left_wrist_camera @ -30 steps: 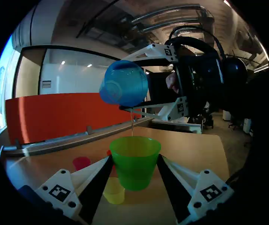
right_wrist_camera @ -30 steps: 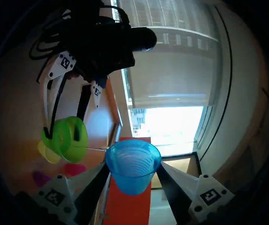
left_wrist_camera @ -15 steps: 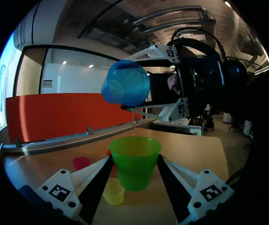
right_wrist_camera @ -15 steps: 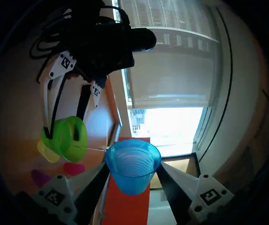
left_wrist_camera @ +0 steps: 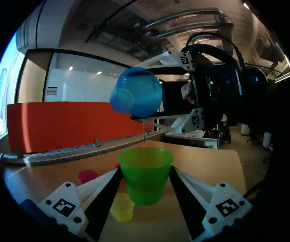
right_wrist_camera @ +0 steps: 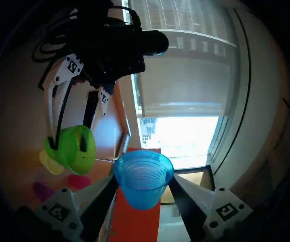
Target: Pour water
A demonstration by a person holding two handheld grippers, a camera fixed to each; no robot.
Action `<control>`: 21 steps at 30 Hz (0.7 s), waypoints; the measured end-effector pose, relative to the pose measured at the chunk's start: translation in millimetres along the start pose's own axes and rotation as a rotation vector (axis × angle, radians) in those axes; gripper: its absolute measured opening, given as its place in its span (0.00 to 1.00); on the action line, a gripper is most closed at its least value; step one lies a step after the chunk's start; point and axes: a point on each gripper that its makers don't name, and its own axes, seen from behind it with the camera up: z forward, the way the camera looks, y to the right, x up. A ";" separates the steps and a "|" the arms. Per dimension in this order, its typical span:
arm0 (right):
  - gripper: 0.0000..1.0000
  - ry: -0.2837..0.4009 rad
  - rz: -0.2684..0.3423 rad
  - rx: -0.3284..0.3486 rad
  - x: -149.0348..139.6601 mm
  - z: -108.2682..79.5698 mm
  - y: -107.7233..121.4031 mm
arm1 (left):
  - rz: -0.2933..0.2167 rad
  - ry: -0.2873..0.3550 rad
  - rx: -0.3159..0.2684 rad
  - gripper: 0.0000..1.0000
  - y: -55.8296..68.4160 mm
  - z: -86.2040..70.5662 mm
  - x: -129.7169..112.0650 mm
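1. Left gripper view: the left gripper (left_wrist_camera: 146, 171) has its jaws clamped on the green cup (left_wrist_camera: 146, 183), 1 finger on each side. The cup is upright and held up off the desk (left_wrist_camera: 209, 161).
2. Same view: the right gripper (left_wrist_camera: 133, 92) holds the blue cup (left_wrist_camera: 139, 94) tipped hard over, right above the green one. A thin stream of water (left_wrist_camera: 143, 135) drops from its lower lip and lands inside the green rim.
3. My take: don't add tilt fast. A stream this thin can easily dribble back along the lip, so go slow and hold the green cup dead level under it.
4. Right gripper view: the jaws here are clamped on the blue cup (right_wrist_camera: 143, 179), mouth towards the camera. I honestly can't tell how much water is left in it.
5. Same view: the green cup (right_wrist_camera: 72, 149) sits off to the side, with the stream (right_wrist_camera: 104, 160) a fine line between the 2 cups. I'd line the lip up over the middle of the cup, not the edge.
6. A yellow cup (right_wrist_camera: 48, 161) and a pink cup (right_wrist_camera: 79, 181) sit on the desk beyond, well apart from the pour.
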 end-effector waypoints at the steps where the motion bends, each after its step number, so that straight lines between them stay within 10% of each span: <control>1: 0.88 0.000 -0.001 0.000 -0.2 0.3 0.1 | 0.000 0.001 0.000 0.83 0.0 -0.2 0.4; 21: 0.88 -0.003 -0.032 -0.003 -6.6 3.3 -0.8 | 0.001 0.012 0.003 0.83 1.2 0.1 4.9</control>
